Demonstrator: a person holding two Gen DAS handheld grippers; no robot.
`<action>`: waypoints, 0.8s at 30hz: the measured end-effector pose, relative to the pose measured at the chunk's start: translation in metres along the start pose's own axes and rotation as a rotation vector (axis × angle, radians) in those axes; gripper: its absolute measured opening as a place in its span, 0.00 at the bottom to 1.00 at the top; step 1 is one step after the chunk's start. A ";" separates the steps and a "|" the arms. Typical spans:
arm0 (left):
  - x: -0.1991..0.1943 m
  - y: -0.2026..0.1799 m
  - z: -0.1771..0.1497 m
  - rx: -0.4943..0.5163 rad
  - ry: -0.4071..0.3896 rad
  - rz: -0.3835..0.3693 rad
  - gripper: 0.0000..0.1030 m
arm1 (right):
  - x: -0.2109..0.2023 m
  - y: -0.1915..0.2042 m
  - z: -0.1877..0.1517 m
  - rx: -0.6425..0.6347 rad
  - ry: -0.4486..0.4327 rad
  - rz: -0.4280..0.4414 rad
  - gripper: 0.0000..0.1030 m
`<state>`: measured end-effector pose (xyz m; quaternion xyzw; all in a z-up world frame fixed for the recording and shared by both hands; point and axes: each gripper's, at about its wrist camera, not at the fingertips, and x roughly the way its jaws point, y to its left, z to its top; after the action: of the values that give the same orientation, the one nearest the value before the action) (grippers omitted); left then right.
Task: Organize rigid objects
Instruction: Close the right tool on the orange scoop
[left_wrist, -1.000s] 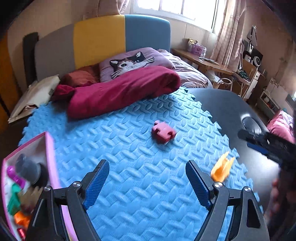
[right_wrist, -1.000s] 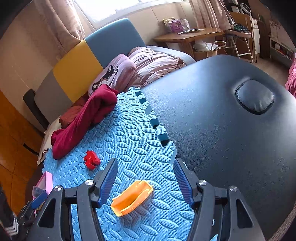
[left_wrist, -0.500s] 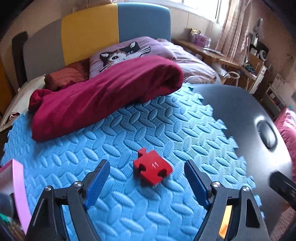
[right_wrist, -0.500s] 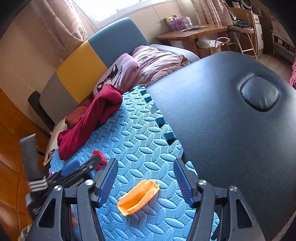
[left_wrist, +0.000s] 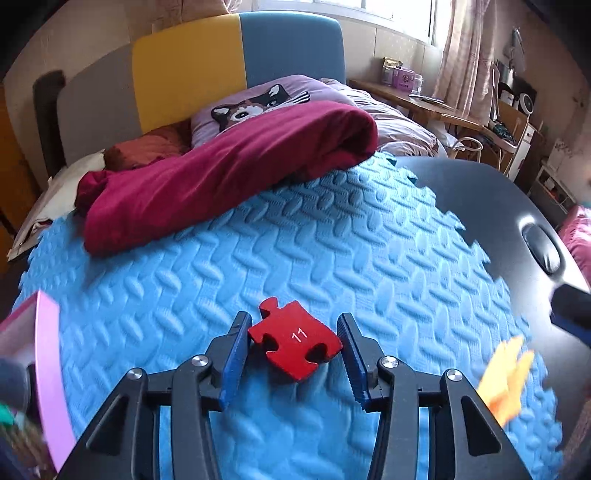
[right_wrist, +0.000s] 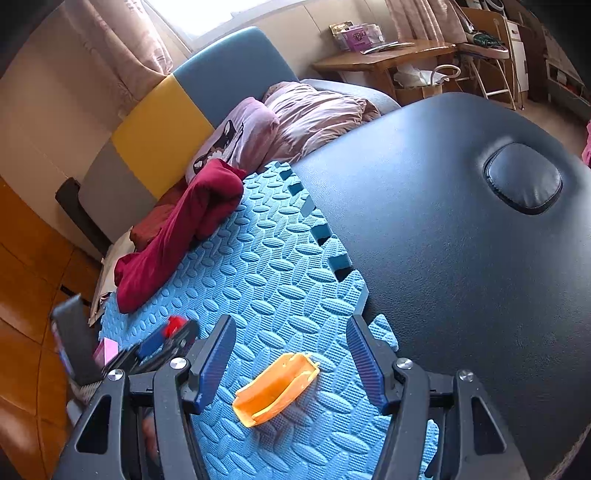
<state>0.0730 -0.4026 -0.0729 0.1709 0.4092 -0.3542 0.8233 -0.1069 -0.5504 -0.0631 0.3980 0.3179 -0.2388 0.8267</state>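
A red puzzle piece (left_wrist: 295, 345) marked 11 lies on the blue foam mat (left_wrist: 295, 236). My left gripper (left_wrist: 292, 319) straddles it, and its jaws are closing with the blue pads (left_wrist: 233, 350) touching the piece's two sides. The right wrist view shows that gripper (right_wrist: 162, 341) blurred at the left, with the red piece (right_wrist: 173, 325) in it. An orange open-topped plastic part (right_wrist: 275, 387) lies on the mat (right_wrist: 266, 266) between the fingers of my right gripper (right_wrist: 290, 325), which stands open and clear of it. The orange part (left_wrist: 506, 380) appears blurred at the left wrist view's right edge.
A pink-rimmed box (left_wrist: 48, 369) with several small toys sits at the mat's left edge. A maroon blanket (left_wrist: 221, 170) lies across the far side, with a cat pillow (left_wrist: 258, 107) behind it. A black padded table (right_wrist: 461, 240) borders the mat on the right.
My left gripper came forward and down over the red puzzle piece, and its jaws narrowed from wide apart to the piece's sides. The right gripper held still over the orange part.
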 end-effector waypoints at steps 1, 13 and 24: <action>-0.004 0.000 -0.005 0.004 0.001 0.006 0.47 | 0.002 -0.001 0.000 0.003 0.013 0.004 0.61; -0.048 0.008 -0.057 -0.045 0.019 -0.028 0.47 | 0.019 0.003 -0.009 -0.020 0.111 0.007 0.70; -0.080 0.013 -0.094 -0.047 -0.002 -0.028 0.47 | 0.043 0.046 -0.027 -0.298 0.169 0.011 0.51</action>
<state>-0.0028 -0.3046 -0.0670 0.1451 0.4189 -0.3563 0.8225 -0.0566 -0.5080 -0.0839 0.2916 0.4162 -0.1502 0.8480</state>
